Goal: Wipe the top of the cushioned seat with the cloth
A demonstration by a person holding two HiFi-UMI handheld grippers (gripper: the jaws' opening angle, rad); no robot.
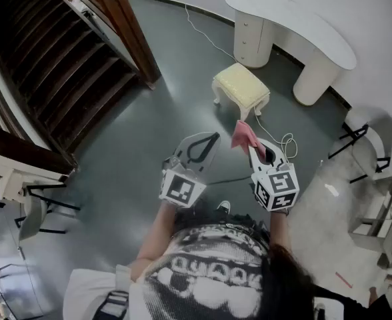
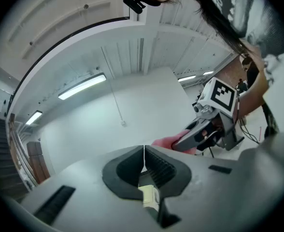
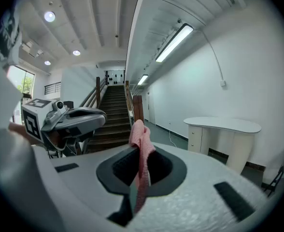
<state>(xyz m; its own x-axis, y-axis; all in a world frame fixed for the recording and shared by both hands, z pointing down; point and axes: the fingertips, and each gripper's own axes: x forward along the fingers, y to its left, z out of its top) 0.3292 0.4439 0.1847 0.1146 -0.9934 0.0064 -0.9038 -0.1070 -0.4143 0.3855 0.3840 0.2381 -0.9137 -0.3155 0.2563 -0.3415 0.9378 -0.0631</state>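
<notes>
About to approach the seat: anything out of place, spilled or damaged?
Nothing spilled or damaged. The cushioned seat stands upright, and the pink cloth is clamped in the right gripper. Only a loose white cable trails on the floor beside the seat, a possible snag.

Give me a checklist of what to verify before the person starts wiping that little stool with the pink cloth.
1. Cloth gripped by the right claw: ok, pinched between shut jaws.
2. Left claw free to help: ok, shut on nothing.
3. Top of the cushioned seat bare: ok, nothing lies on it.
4. Cloth on the seat: not ok, it hangs in the air short of the stool.
5. White cable on the floor out of the way: cannot tell; it lies near the stool.
</notes>
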